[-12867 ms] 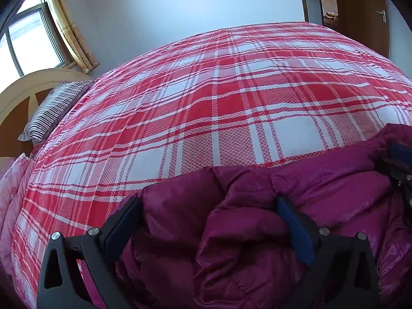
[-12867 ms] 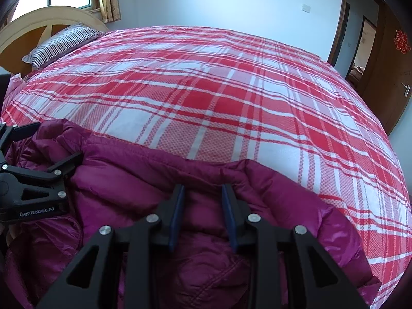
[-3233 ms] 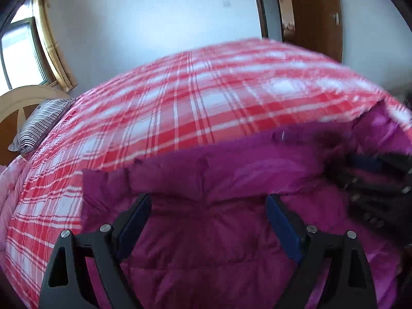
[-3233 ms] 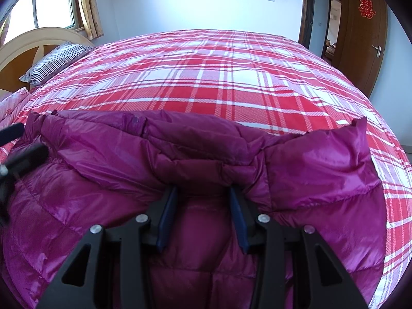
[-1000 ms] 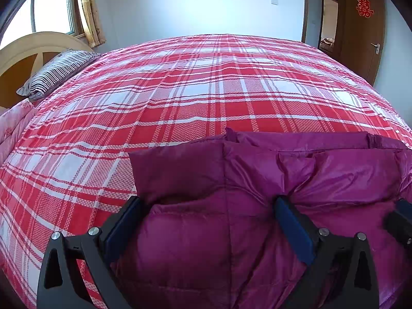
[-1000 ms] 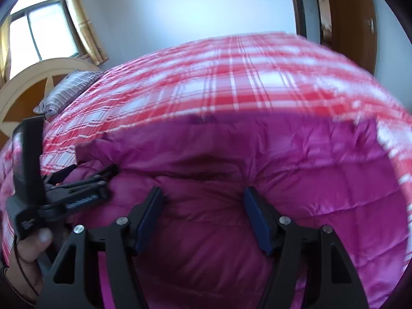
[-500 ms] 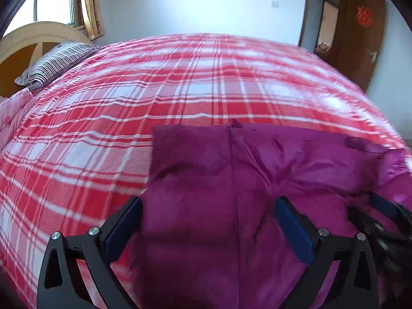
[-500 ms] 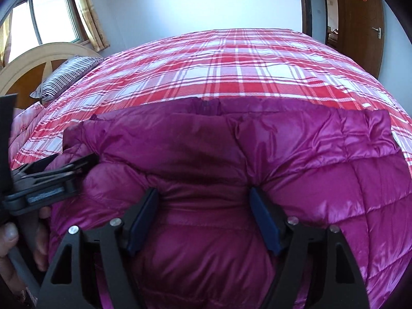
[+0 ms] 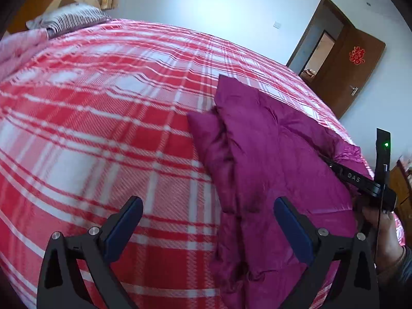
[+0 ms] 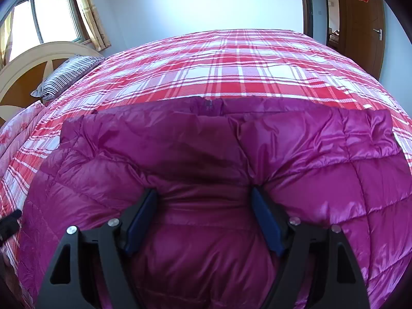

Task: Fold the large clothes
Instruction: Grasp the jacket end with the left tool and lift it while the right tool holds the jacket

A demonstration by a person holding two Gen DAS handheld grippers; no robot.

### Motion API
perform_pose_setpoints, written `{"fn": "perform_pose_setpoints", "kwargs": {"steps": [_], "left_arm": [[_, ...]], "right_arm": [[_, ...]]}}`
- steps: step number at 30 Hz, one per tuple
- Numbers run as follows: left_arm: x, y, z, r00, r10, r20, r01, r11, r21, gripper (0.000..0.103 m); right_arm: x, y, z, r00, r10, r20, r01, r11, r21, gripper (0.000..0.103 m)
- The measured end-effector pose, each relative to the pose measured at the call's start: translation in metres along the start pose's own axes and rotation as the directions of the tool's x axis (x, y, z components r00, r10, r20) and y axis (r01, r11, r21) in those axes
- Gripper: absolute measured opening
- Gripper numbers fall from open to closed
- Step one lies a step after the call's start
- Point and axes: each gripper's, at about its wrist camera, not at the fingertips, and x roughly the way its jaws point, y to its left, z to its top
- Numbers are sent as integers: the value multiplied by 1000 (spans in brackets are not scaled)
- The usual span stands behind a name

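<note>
A large magenta down jacket (image 10: 206, 154) lies spread on the red plaid bed, its folded edge toward the far side. In the left wrist view the jacket (image 9: 270, 154) lies to the right. My left gripper (image 9: 206, 221) is open and empty, above the jacket's left edge and the bedspread. My right gripper (image 10: 203, 206) is open, its fingers (image 10: 144, 211) pressed down into the jacket's padding with fabric bulging between them. The right gripper's body and the hand holding it show in the left wrist view (image 9: 365, 180).
The red and white plaid bedspread (image 9: 90, 128) covers the bed. A striped pillow (image 10: 67, 74) and a wooden headboard (image 10: 23, 72) are at the far left. A brown door (image 10: 363, 13) stands at the far right. A pink quilt (image 10: 13, 134) lies at the left edge.
My left gripper has swung left off the jacket and now looks across the bedspread. My right gripper opened earlier and stays pressed into the jacket, which lies flatter.
</note>
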Motion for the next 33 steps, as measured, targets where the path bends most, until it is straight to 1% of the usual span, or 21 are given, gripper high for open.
{"fn": "perform_pose_setpoints", "kwargs": {"steps": [2, 4, 6, 8, 10, 12, 15, 17, 20, 22, 24, 26, 28, 29, 31, 33], "left_arm": [[5, -7, -3, 999, -37, -10, 38, 999, 9, 95], [12, -13, -4, 999, -34, -18, 35, 999, 39, 88], [14, -15, -4, 999, -29, -25, 30, 998, 50, 87], [14, -14, -3, 998, -57, -39, 58, 998, 40, 77], [16, -12, -2, 993, -107, -56, 109, 994, 29, 53], [18, -14, -3, 982, -171, -77, 172, 985, 15, 35], [16, -21, -7, 982, -175, -67, 177, 983, 37, 25], [14, -23, -7, 982, -178, -62, 180, 983, 43, 22], [11, -17, -7, 977, -207, -58, 208, 978, 13, 18], [8, -13, -7, 973, -222, -57, 222, 975, -1, 17], [4, -10, -8, 968, -246, -45, 246, 969, -2, 16], [2, -6, -10, 961, -273, -28, 273, 962, -16, 15], [-2, -1, -11, 952, -305, -8, 304, 952, -28, 15], [-5, -1, -11, 948, -319, 4, 319, 947, -31, 14], [-10, -3, -10, 941, -338, 24, 338, 940, -31, 14], [-21, -8, -9, 932, -359, 55, 360, 933, -24, 13]], "right_arm": [[0, 1, 0, 1000, -3, 0, 3, 1000, -2, 79], [0, 0, 0, 1000, -3, 0, 3, 1000, -2, 79], [1, 0, 0, 1000, -2, 0, 2, 1000, -2, 79], [1, 1, 0, 1000, -1, 1, 1, 1000, -1, 79], [1, 1, 0, 1000, -2, 0, 2, 1000, -2, 79], [1, 0, -1, 1000, -3, 0, 3, 1000, -4, 80], [0, 0, -1, 1000, -2, 0, 2, 1000, -5, 80], [1, 0, -1, 1000, -2, 0, 2, 1000, -5, 80], [0, 0, -1, 1000, 2, 3, -2, 1000, -4, 80], [-6, -2, -1, 999, 32, 5, -32, 999, 1, 79], [-24, -9, -2, 998, 69, 9, -69, 997, 23, 79], [-47, -15, -9, 996, 76, 43, -78, 996, 48, 79], [-69, -18, -23, 998, 57, 41, -58, 998, 24, 79], [-73, -18, -28, 998, 44, 36, -44, 999, 8, 79], [-74, -14, -41, 1000, -2, 1, 3, 999, -45, 79], [-70, -9, -51, 999, -42, -8, 41, 994, -98, 79]]}}
